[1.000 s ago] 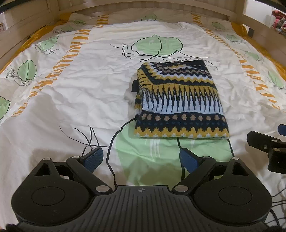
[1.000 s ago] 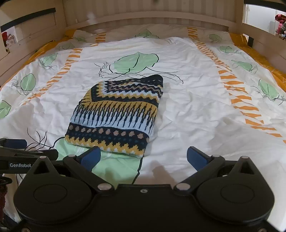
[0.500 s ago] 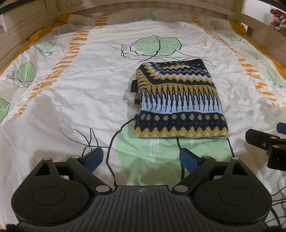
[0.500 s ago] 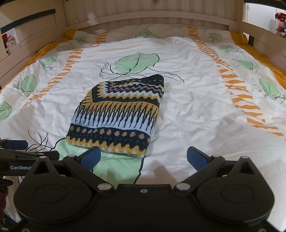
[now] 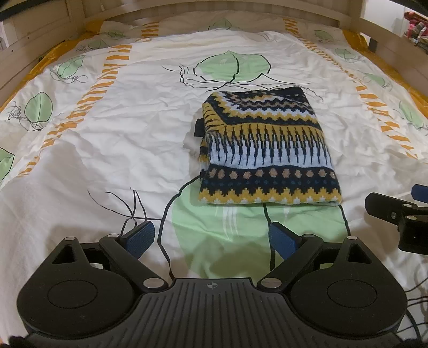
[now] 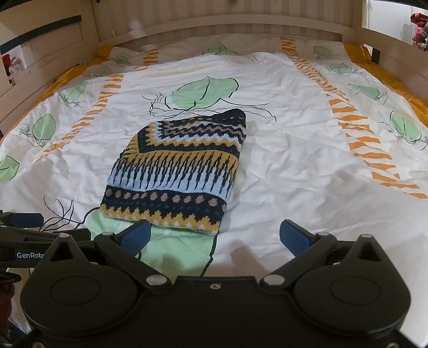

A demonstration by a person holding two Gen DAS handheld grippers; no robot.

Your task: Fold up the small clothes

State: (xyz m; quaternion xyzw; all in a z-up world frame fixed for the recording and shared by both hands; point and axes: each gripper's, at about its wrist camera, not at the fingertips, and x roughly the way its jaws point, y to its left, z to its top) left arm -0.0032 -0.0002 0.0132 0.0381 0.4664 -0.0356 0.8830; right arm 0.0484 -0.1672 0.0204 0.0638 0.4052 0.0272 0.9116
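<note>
On the bed (image 5: 112, 150), near the middle of the white quilt printed with green leaves and orange dashes, the folded sweater (image 5: 267, 150) is lying flat as a compact rectangle. Its knit pattern is showing bands of navy, mustard yellow, pale blue and beige, with a zigzag hem edge facing the cameras. A small dark piece of the garment is sticking out at its left side in the left wrist view. The near edge of the sweater is resting on a large green leaf print.

The left gripper (image 5: 211, 238) is hovering low over the quilt, released, its two blue-padded fingers spread wide with nothing between them; the sweater is sitting ahead of it and a little to the right, apart from the fingertips. The right gripper (image 6: 214, 234) is likewise hanging open and empty, with the sweater (image 6: 179, 168) lying ahead and to its left. Its left blue pad (image 6: 135, 235) is appearing just in front of the sweater's near hem, though whether it is touching the fabric cannot be told.

Each gripper is showing at the edge of the other's view: the right one at the far right of the left wrist view, the left one at the far left of the right wrist view. A pale wooden bed frame (image 6: 214, 24) is running around the mattress.
</note>
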